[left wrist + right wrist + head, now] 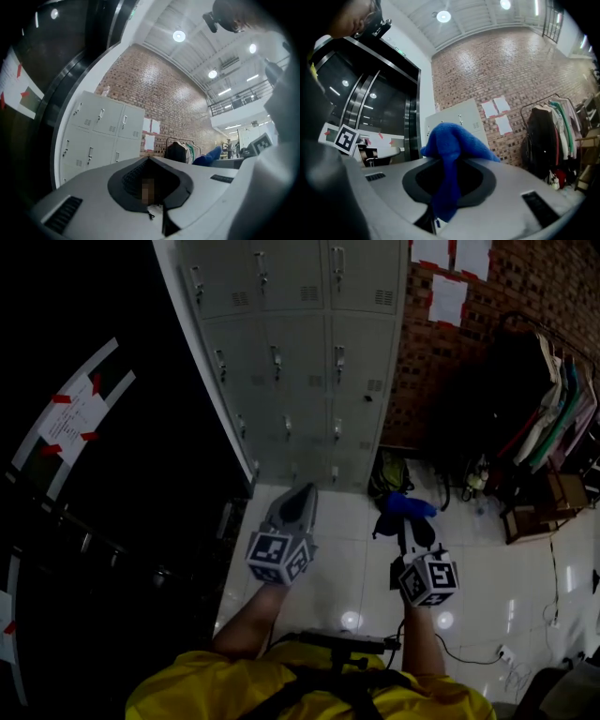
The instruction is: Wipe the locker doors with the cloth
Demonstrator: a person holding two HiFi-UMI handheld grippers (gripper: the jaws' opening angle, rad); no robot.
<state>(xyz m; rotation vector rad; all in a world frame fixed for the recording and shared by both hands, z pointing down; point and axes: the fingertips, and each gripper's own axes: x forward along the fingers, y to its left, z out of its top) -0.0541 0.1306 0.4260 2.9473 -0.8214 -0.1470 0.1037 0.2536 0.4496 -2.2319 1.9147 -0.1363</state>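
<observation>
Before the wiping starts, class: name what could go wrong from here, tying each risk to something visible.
1. The right gripper seems to pinch only a fold of the blue cloth. The rest bunches loosely over its tip, so pressing on the lockers might drag it free.
2. The door handles stick out, and the loose cloth could snag on them.

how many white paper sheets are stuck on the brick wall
3: an upper left sheet, an upper right sheet and a lower sheet, all on the brick wall right of the lockers. None seems hidden.
</observation>
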